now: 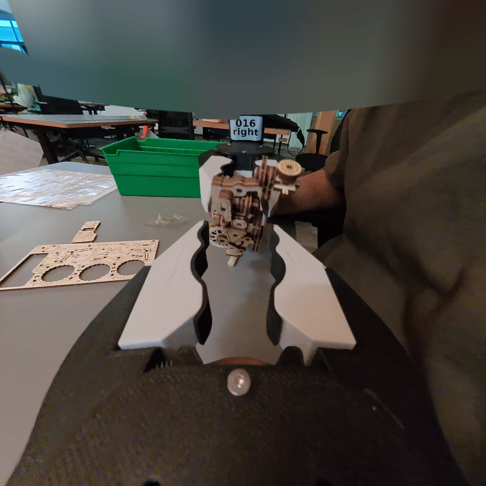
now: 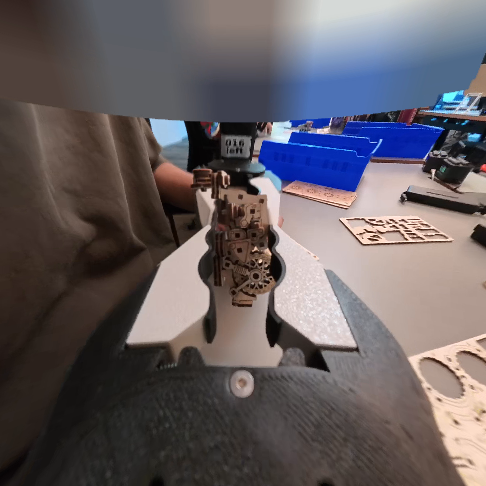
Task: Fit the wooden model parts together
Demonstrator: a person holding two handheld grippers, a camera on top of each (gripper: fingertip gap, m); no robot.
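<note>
A partly built wooden model [image 1: 236, 210] with gears and stacked layers hangs above the grey table between my two grippers, which face each other. In the left wrist view my left gripper [image 1: 238, 226] has its white fingers closed around the model's lower end. The right gripper [image 1: 240, 189] holds it from the far side. In the right wrist view the model [image 2: 242, 252] sits deep between the fingers of my right gripper [image 2: 240, 231], touching both. The left gripper [image 2: 236, 202] grips its upper part. A small pale peg [image 1: 232, 263] sticks out below the model.
A green bin [image 1: 157, 171], a glossy sheet [image 1: 52, 186], a small clear bag [image 1: 165, 219], a punched wooden sheet [image 1: 79, 263] and a loose wooden piece [image 1: 86, 231] lie on the table. Blue bins [image 2: 315, 163], stacked wooden sheets [image 2: 320, 193], another punched sheet [image 2: 394, 231] and black gear [image 2: 441, 200] are there too. The person's torso is close. The grippers are tip to tip, or close to it.
</note>
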